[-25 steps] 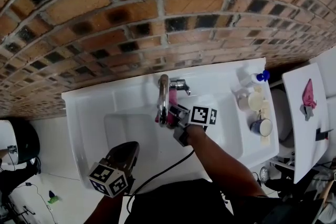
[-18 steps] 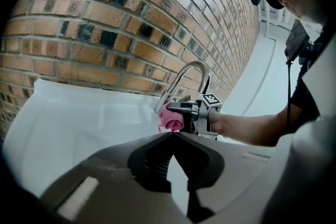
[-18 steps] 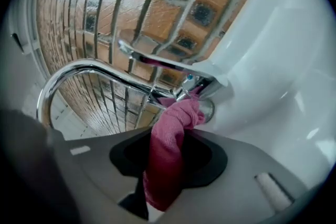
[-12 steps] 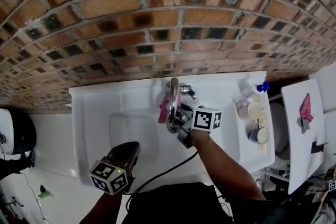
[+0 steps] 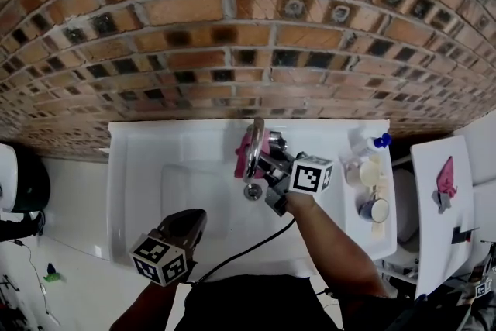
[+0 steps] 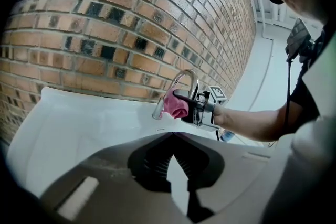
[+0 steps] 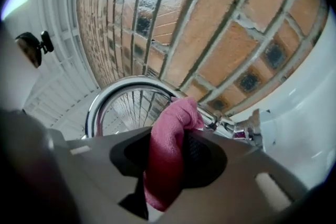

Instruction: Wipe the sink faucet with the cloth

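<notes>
From above, the right hand-held gripper (image 5: 267, 163) is pressed up against the faucet (image 5: 256, 134) at the back of the sink (image 5: 128, 167), with the pink cloth (image 5: 246, 152) bunched between it and the chrome arch. The worry here is the tap lever (image 5: 276, 139) just beside the jaws. A careless sweep could knock it and start the water. The bottle (image 5: 370, 143) and cups (image 5: 373, 208) on the right ledge sit close to the person's forearm. The left hand-held gripper (image 5: 192, 222) hangs over the sink's near edge, well apart from the faucet.

From the left hand-held gripper's view, its 2 jaws meet at the tips with nothing between them, so it is idle. Beyond them the cloth (image 6: 175, 104) sits against the faucet (image 6: 188, 77), under the curve.

From the right hand-held gripper's view, the jaws are clamped on a narrow fold of the cloth (image 7: 167, 157), whose top lump touches the pipe (image 7: 112, 89). I'd say that thin pinch is the weak spot, because dragging round the curve could tug the cloth free or let bare jaw scrape chrome.
</notes>
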Motion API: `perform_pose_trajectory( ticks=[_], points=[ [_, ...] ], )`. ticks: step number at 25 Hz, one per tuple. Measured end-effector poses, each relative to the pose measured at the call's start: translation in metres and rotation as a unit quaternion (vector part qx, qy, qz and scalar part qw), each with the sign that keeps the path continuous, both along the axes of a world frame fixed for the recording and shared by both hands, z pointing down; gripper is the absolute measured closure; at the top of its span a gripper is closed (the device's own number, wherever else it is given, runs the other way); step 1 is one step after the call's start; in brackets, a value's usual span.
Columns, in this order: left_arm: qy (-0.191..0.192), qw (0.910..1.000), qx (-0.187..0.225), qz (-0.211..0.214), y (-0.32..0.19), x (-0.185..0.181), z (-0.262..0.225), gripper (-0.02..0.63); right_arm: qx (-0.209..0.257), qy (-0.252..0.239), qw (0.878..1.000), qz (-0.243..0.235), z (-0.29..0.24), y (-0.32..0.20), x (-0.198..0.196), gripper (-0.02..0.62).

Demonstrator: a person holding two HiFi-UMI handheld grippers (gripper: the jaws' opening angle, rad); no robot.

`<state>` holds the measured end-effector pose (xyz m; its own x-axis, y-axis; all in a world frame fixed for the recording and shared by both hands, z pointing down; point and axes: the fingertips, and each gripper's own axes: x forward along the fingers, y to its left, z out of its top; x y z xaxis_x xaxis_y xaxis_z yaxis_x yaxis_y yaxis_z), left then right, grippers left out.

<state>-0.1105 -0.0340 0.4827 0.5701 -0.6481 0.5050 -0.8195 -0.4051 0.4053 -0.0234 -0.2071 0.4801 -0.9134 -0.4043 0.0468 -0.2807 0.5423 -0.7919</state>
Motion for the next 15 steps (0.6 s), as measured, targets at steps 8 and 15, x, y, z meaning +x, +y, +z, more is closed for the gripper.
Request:
perform_pose_trajectory(
  ticks=[8, 15],
  points=[
    [-0.008, 0.9996, 0.002, -0.026, 0.008, 0.008, -0.004, 0.600, 0.147, 0.025, 0.985, -0.085, -0.048, 0.009, 0.000, 0.453],
    [-0.017, 0.9987, -0.002, -0.048, 0.017, 0.012, -0.008, 0.600, 0.302, 0.099, 0.923, -0.218, -0.059, 0.029, 0.005, 0.453]
  ],
)
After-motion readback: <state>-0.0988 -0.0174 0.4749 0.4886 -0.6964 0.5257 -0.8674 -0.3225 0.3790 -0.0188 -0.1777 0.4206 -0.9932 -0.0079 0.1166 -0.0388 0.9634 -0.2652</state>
